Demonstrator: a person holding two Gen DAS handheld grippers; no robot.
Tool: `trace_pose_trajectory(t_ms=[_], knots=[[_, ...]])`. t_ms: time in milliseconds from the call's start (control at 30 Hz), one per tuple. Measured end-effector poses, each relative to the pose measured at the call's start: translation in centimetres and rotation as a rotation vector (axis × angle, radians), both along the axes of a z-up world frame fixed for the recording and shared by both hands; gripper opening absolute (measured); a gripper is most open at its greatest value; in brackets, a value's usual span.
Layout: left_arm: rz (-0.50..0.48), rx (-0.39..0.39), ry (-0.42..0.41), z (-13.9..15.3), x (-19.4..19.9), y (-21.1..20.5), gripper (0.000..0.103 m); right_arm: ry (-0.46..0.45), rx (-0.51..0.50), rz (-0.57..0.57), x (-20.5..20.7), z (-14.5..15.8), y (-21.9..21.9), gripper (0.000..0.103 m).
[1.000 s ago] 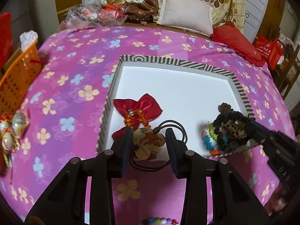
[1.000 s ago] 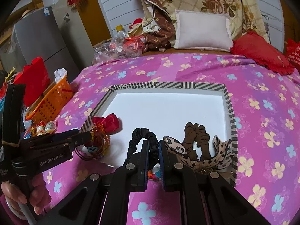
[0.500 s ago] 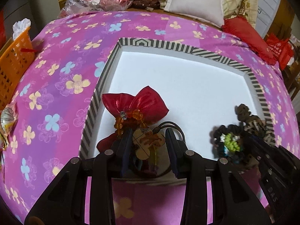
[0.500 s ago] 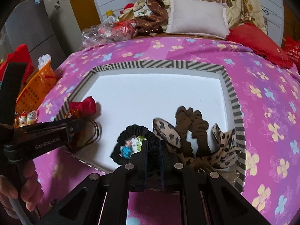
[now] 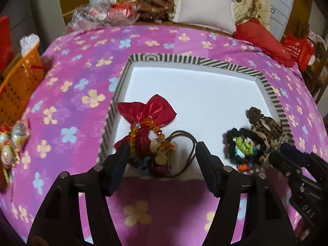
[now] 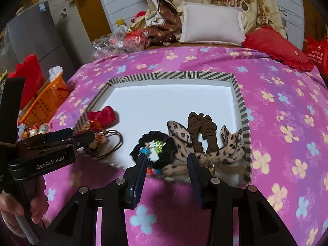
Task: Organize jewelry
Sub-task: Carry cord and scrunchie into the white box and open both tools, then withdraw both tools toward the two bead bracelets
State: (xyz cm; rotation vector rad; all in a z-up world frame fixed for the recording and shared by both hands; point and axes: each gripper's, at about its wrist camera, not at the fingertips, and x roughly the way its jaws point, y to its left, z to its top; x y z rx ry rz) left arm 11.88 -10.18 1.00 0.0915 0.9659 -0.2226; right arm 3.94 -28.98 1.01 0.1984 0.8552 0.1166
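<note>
Pendant necklace (image 5: 164, 151) between opening tongs (image 5: 162, 160)

Left hand-held gripper (image 5: 161, 155) and right hand-held gripper (image 6: 167, 164) opening, tilted downward.

- Warm, even indoor light; colours look saturated.
- The white tray floor (image 5: 194, 94) is blown out to near-glare in both views.
- Soft shadows lie beside the red bow (image 5: 147, 110).
- The black scrunchie (image 5: 242, 145) shows motion blur.
- Fisheye bending curves the bedspread (image 6: 287, 102), and the corners go black.
</note>
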Motion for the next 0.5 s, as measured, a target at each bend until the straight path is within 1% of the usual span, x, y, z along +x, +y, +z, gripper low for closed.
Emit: trace_pose_trajectory(t_ms=[33, 67, 167, 333, 500], knots=[[-0.002, 0.005, -0.010, 0.4, -0.6, 0.2, 0.066, -0.009, 0.003, 0.002, -0.6, 0.4, 0.0, 0.039], [-0.003, 0.011, -0.019, 0.7, -1.2, 0.4, 0.066, -0.019, 0.004, 0.004, -1.3, 0.7, 0.2, 0.042], [0.001, 0.023, -0.040, 1.5, -3.3, 1.1, 0.066, -0.049, -0.005, 0.005, -3.7, 1.7, 0.6, 0.046], [0.001, 0.037, -0.056, 2.0, -7.1, 2.5, 0.067, -0.045, 0.001, 0.006, -6.8, 1.9, 0.9, 0.046], [0.020, 0.028, -0.050, 1.8, -10.4, 4.0, 0.067, -0.041, 0.004, -0.010, -10.0, 1.7, 0.6, 0.046]])
